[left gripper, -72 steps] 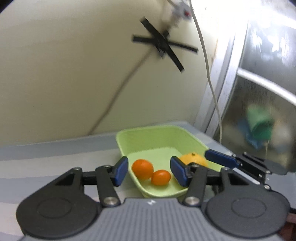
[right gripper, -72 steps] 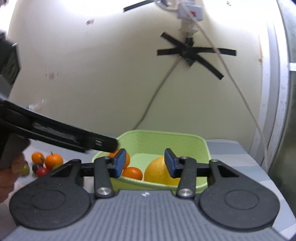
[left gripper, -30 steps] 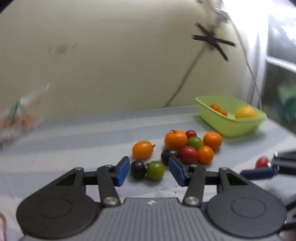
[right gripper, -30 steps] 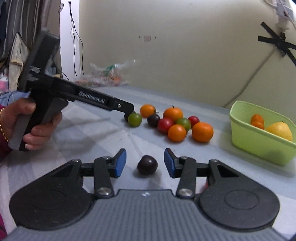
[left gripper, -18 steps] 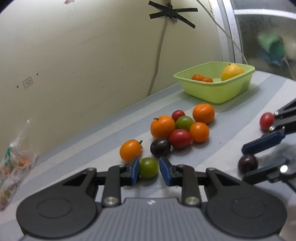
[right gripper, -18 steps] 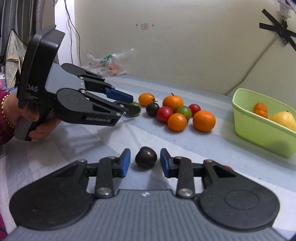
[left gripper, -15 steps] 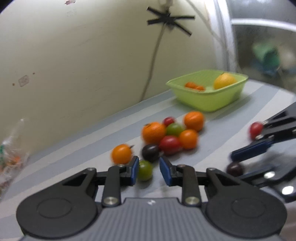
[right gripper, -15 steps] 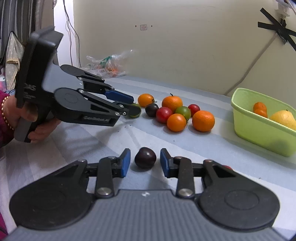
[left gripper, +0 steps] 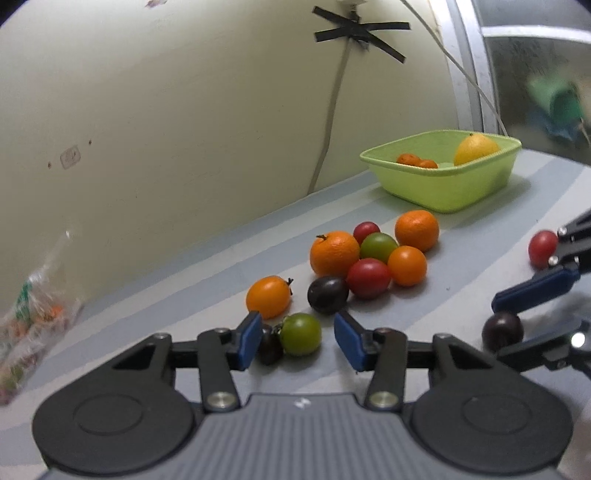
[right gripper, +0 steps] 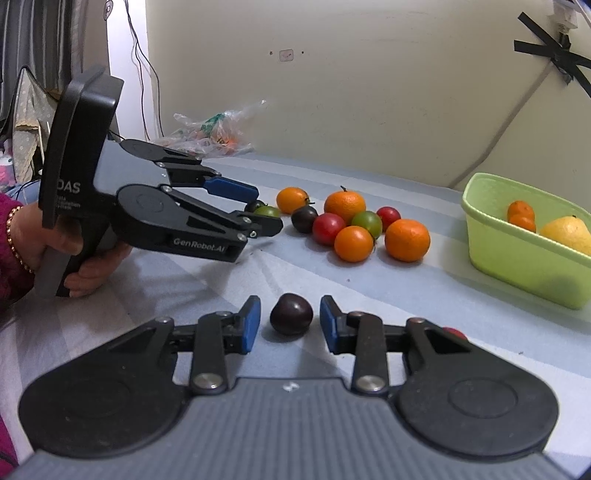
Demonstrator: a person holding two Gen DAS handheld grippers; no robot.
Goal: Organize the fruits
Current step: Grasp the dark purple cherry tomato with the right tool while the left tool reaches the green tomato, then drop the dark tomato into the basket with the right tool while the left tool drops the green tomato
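A cluster of fruits (right gripper: pixel 364 227) lies mid-table (right gripper: pixel 424 295), toward the back edge by the wall. The basket (right gripper: pixel 517 254) sits to its right near the far right corner, holding three fruits. A lone plum (right gripper: pixel 291 314) lies nearer the front edge. A plastic bag (right gripper: pixel 214 134) rests at the far left, against the wall.

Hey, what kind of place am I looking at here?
Probably a room in a home: a striped tablecloth, a plastic bag by the plain wall, and a cable taped up.
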